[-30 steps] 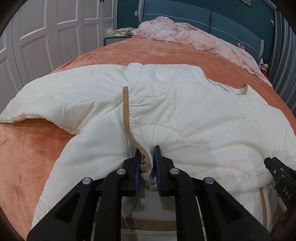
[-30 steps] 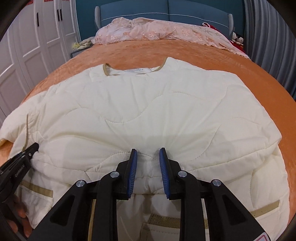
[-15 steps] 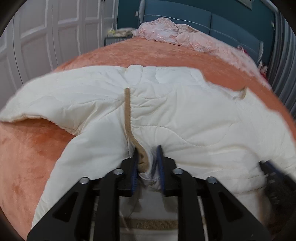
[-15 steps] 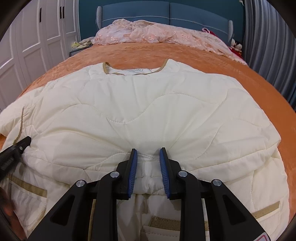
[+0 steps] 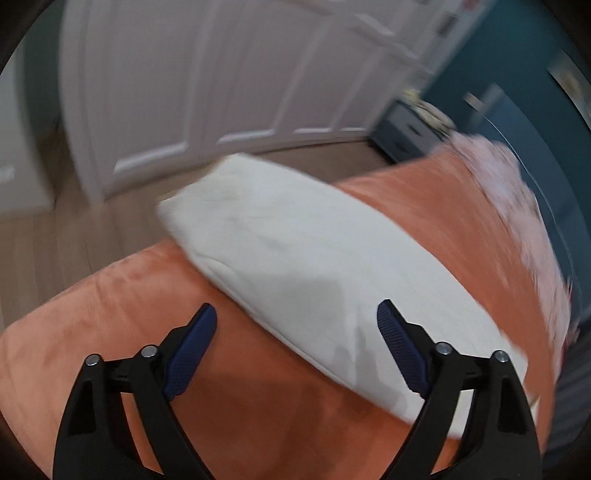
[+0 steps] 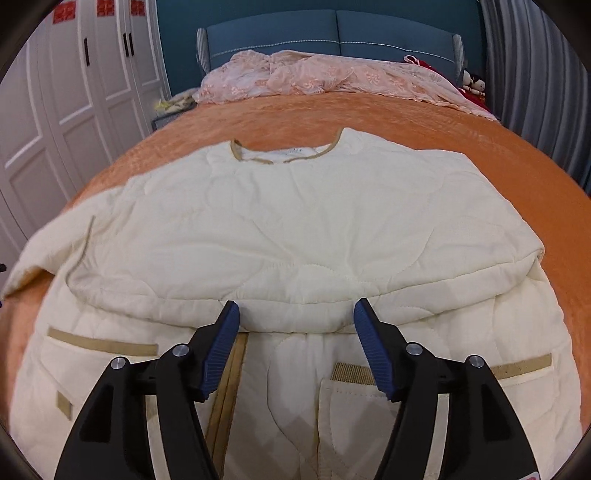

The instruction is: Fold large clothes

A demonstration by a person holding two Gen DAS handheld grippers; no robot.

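R gripper (image 6: 295, 325) jaws opening over folded cream jacket (image 6: 295, 229) on orange bedspread (image 6: 369, 114), nothing gripped.

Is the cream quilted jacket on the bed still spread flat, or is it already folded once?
Folded once. In the right wrist view the jacket has its collar half laid over the pocket half, making a crosswise fold edge just ahead of the claw.

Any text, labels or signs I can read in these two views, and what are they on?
None can be read.
Neck label inside the jacket collar: faint print, too small.
Red squares on the wardrobe doors: markings too small.
Left wrist view: too blurred for any text.
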